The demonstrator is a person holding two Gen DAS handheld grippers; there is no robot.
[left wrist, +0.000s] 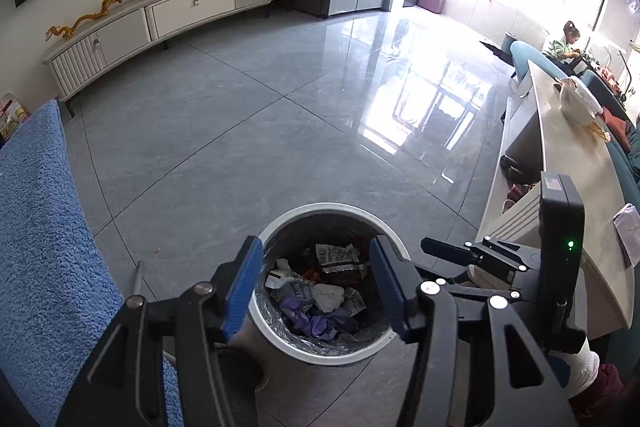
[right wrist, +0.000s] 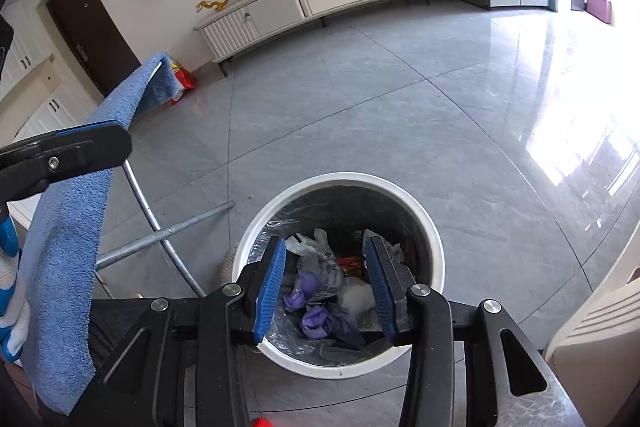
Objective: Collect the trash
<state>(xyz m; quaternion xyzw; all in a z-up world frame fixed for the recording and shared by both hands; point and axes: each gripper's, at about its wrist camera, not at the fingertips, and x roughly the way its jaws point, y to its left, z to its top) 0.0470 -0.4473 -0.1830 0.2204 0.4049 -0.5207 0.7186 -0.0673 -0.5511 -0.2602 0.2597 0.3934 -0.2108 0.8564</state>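
A white round trash bin (left wrist: 332, 207) (right wrist: 344, 179) with a plastic liner stands on the grey tiled floor right below both grippers. Inside lie purple gloves (left wrist: 316, 323) (right wrist: 320, 319), a crumpled white paper (left wrist: 328, 297) (right wrist: 356, 297) and printed wrappers (left wrist: 340, 259). My left gripper (left wrist: 316, 247) hangs open over the bin's mouth with nothing between its blue pads. My right gripper (right wrist: 326, 243) is also open and empty above the bin. One left finger (right wrist: 80, 147) shows at the left edge of the right wrist view.
A blue towel (left wrist: 40, 227) (right wrist: 68, 267) hangs on a metal rack (right wrist: 160, 235) left of the bin. A long pale table (left wrist: 572, 155) runs along the right. A TV cabinet (left wrist: 160, 15) lines the far wall. A person (left wrist: 564, 43) sits far off at the right.
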